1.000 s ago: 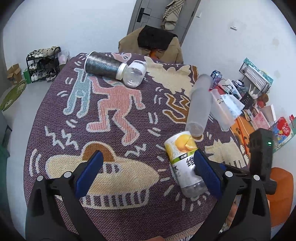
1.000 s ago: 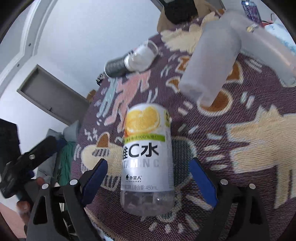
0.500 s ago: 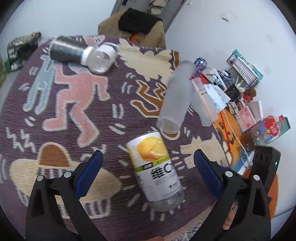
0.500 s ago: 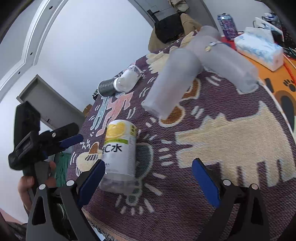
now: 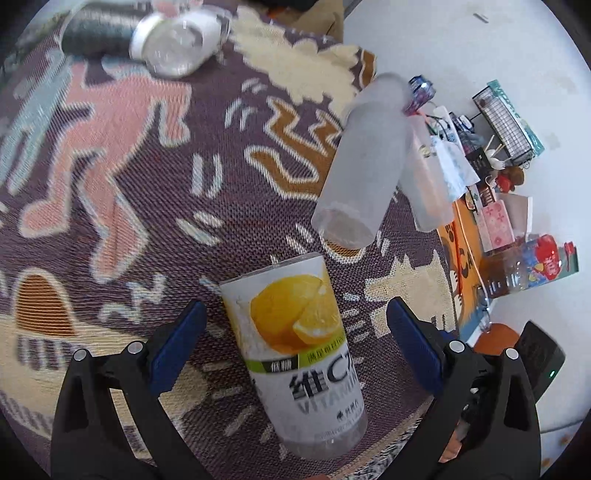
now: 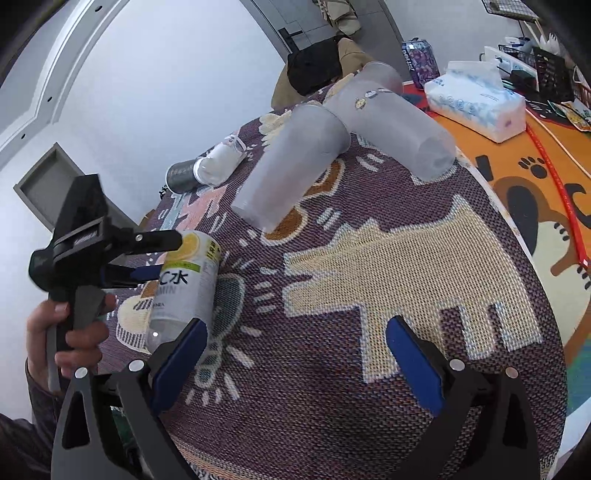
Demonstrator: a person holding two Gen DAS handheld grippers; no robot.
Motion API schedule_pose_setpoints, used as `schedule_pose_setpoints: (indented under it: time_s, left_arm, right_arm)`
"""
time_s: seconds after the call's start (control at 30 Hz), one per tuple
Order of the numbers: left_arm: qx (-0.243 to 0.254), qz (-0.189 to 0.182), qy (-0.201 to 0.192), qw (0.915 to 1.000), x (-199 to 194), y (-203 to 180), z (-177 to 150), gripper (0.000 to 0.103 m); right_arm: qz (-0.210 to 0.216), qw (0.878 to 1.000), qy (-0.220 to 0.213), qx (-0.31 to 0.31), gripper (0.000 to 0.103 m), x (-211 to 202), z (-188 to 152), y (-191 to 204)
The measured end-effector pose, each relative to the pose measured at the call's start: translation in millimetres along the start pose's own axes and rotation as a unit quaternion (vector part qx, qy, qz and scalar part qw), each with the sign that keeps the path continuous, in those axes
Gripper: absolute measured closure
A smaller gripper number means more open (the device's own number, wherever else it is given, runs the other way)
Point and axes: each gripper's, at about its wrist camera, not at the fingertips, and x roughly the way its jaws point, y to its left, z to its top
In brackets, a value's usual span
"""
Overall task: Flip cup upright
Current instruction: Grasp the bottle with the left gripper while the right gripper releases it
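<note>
A lemon-labelled cup lies on its side on the patterned cloth, its clear end toward me. My left gripper is open and straddles it, with a gap on both sides. In the right wrist view the same cup sits at the left, and the left gripper reaches over it, held by a hand. My right gripper is open over bare cloth to the right of the cup, with nothing between its fingers.
Two frosted cups lie on their sides just beyond. A dark glitter cup and a clear jar lie at the far side. A tissue box, a can and clutter stand off the cloth's right edge.
My left gripper has moved in close, so the lemon cup now lies between its fingers. My right gripper has drawn back and swung right, away from that cup.
</note>
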Motion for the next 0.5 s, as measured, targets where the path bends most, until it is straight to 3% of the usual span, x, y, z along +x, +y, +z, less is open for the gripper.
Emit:
schedule_pose_setpoints:
  time_s: [0.2, 0.4, 0.43, 0.47, 0.5]
  left_arm:
    - [-0.026, -0.016, 0.028, 0.9992, 20, 8, 7, 0.013]
    - [-0.040, -0.012, 0.025, 0.9988, 23, 14, 14, 0.023]
    - [-0.041, -0.015, 0.026, 0.9987, 22, 15, 14, 0.027]
    - [-0.045, -0.019, 0.026, 0.9985, 21, 17, 14, 0.038]
    - [-0.047, -0.021, 0.026, 0.9983, 19, 19, 14, 0.038]
  right_arm:
    - [-0.005, 1.000, 0.006, 0.010, 0.008, 5, -5, -7]
    - [-0.005, 1.000, 0.006, 0.017, 0.008, 6, -7, -11]
    - [-0.006, 1.000, 0.006, 0.016, 0.008, 6, -8, -10]
    - [-0.007, 1.000, 0.005, 0.015, 0.008, 5, -8, -10]
    - [-0.008, 1.000, 0.005, 0.014, 0.008, 5, -9, -9]
